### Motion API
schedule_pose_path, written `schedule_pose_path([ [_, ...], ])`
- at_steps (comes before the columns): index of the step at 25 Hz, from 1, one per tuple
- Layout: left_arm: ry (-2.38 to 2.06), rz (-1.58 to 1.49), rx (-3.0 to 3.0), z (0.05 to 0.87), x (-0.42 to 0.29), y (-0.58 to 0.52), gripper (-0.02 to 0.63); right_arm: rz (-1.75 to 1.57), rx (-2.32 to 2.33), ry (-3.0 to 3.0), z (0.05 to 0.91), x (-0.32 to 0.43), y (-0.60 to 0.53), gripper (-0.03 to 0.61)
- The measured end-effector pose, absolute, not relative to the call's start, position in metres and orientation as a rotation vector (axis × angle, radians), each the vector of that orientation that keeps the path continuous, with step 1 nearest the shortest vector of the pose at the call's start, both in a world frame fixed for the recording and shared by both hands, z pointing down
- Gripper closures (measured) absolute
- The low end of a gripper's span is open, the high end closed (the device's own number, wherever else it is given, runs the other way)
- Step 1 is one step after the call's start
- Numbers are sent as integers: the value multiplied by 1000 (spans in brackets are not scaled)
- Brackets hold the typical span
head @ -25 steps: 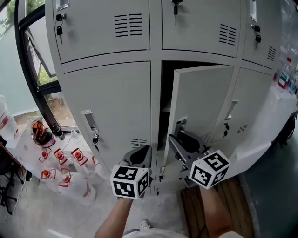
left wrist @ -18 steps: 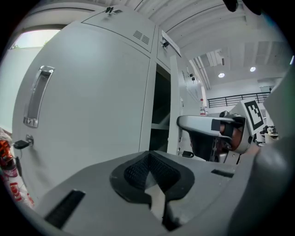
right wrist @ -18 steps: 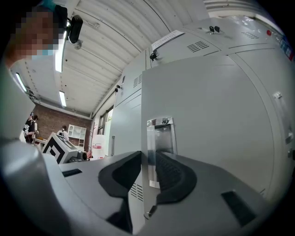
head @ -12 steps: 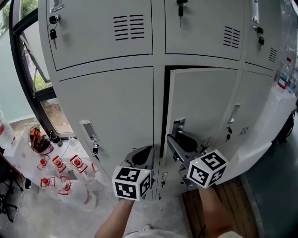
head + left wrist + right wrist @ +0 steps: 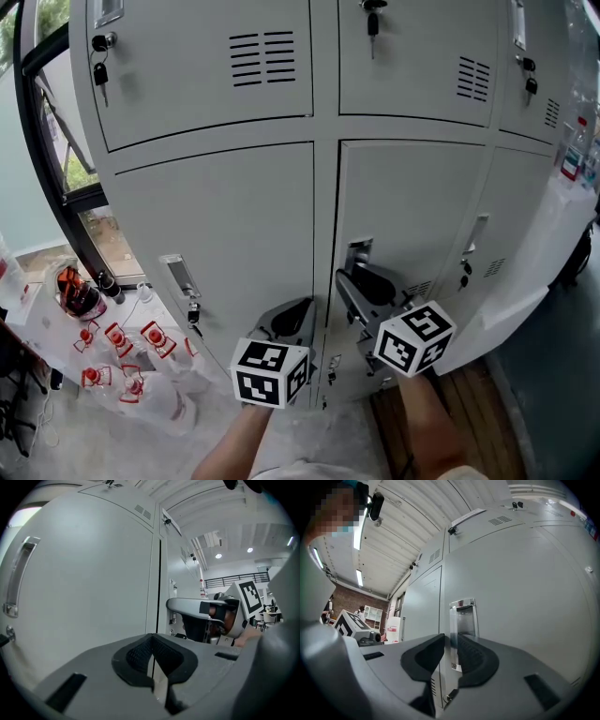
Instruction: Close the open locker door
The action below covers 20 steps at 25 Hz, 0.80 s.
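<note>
One square push at the locker door's [image 5: 412,202] seven o'clock looked enough. Right gripper's [image 5: 354,279] narrow jaws had just been closing, handle [image 5: 462,616] between them unclamped; left gripper's [image 5: 296,309] jaws met, empty.

Two grey claws [image 5: 298,306] [image 5: 350,277], marker-patterned white cubes [image 5: 270,372] [image 5: 414,337]

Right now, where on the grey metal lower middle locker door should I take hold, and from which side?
Take the upright chrome handle near the left edge of the flat grey metal locker door, coming straight from the front. It seems the only part standing out; the door's edges look flush.
</note>
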<state>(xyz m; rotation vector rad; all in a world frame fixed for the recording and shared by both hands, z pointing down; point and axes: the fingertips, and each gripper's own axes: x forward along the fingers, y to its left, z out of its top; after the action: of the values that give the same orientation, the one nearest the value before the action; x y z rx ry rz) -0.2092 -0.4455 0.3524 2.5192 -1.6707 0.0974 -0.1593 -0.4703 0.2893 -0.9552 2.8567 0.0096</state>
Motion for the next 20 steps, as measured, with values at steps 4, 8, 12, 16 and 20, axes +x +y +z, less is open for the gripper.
schedule_pose_path([
  [4,-1662,96,2536,350,-212,-450,607,19,-981,2850,290,-163,-478,499],
  [8,-1647,86,2556,347,-213,-456,607,30,-992,2841,289,-165,-483,500],
  [12,-1628,91,2571,349,-210,-459,607,42,-1017,2835,289,-167,-488,502],
  [16,-1625,91,2575,349,-213,-461,607,59,-1030,2832,290,-168,-489,500],
  [20,-1626,89,2578,347,-213,-464,607,78,-1039,2829,289,-168,-489,500],
])
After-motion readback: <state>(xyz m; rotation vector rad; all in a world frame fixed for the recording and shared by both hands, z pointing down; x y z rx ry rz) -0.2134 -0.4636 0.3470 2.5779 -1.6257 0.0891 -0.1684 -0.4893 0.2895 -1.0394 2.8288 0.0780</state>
